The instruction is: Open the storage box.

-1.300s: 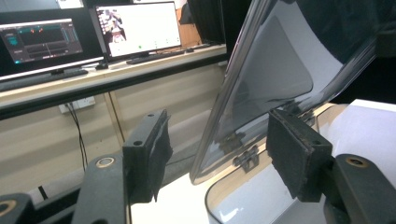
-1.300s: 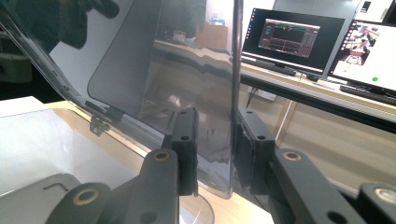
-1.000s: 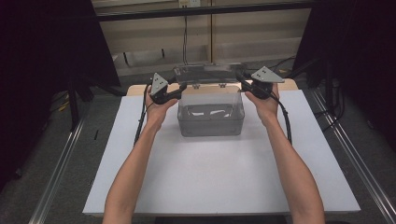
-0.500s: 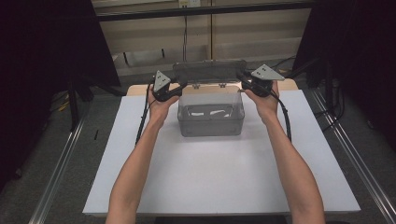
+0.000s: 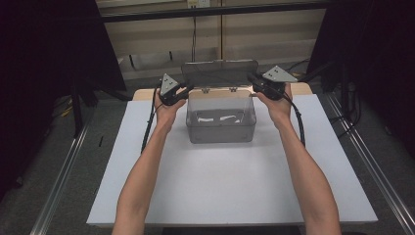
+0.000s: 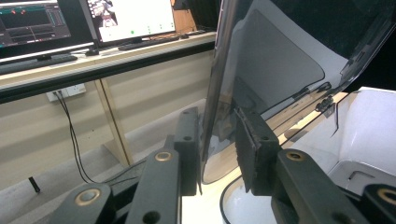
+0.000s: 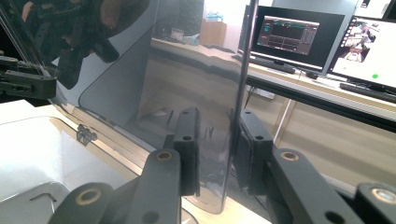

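Standing raised at upper centre, the lid [image 5: 219, 73] of the clear box [image 5: 221, 122] is clamped by the left gripper [image 5: 182, 94], whose jaws have just been closing, and the right gripper [image 5: 255, 87], 1 at each end.

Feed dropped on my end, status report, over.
Left gripper just closed on the lid; right gripper shut on its other end. Lid raised upright above clear box. Nothing obstructing.

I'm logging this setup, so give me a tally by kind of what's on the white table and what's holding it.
Clear plastic box: 1
Hinged clear lid, raised upright: 1
Grippers: 2, the left gripper and the right gripper, each clamped on a side edge of the lid
White table: 1
Total: 5
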A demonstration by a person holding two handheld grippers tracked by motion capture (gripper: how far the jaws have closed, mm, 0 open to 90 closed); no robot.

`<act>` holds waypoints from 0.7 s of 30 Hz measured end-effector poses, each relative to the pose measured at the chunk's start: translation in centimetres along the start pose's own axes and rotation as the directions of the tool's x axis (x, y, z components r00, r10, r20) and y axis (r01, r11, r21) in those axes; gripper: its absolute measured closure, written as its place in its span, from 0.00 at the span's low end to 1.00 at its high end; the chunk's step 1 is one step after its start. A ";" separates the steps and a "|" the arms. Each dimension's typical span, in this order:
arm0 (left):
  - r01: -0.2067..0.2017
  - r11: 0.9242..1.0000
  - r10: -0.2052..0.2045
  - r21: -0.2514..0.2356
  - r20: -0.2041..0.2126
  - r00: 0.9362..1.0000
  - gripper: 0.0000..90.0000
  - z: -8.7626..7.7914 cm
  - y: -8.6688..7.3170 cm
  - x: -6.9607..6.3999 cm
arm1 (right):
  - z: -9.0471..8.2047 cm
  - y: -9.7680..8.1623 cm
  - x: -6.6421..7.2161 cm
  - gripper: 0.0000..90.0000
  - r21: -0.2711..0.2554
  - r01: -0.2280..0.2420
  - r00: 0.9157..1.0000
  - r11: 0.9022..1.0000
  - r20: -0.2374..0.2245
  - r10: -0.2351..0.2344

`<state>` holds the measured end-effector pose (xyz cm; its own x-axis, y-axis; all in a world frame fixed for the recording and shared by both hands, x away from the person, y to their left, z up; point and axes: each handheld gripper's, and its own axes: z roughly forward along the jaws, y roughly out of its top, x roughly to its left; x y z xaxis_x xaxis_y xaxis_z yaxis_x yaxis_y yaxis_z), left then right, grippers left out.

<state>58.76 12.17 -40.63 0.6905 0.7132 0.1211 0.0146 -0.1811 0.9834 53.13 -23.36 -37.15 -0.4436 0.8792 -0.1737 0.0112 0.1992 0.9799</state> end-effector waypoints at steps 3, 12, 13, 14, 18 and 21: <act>-0.012 1.000 0.012 0.006 0.002 1.000 0.81 0.0 0.1 0.1 | 0.1 0.0 -0.2 0.77 -0.003 -0.009 1.000 1.000 0.005 0.009; -0.007 1.000 0.007 0.001 0.002 1.000 0.82 0.1 0.0 0.3 | 0.5 -1.5 -1.0 0.68 0.034 -0.041 0.999 0.999 0.011 0.041; 0.000 1.000 0.000 -0.001 0.004 1.000 0.83 0.1 0.1 0.4 | 0.8 -2.0 -1.1 0.68 0.044 -0.048 0.999 0.998 0.007 0.048; 0.000 1.000 0.000 -0.001 0.004 1.000 0.83 0.1 0.1 0.4 | 0.8 -2.0 -1.1 0.68 0.044 -0.048 0.999 0.998 0.007 0.048; 0.004 1.000 -0.004 0.004 0.003 1.000 0.83 0.2 0.1 0.5 | 1.3 -2.6 -1.1 0.70 0.058 -0.061 0.998 0.996 -0.004 0.062; 0.007 1.000 -0.007 0.004 0.003 1.000 0.84 0.3 0.2 0.6 | 1.6 -3.0 -1.1 0.71 0.067 -0.073 0.997 0.995 -0.015 0.075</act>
<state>59.39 12.30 -40.43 0.6925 0.7125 0.1133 0.0224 -0.1782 0.9837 54.97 -24.24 -40.05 -0.4551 0.8850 -0.0986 0.1042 0.1628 0.9811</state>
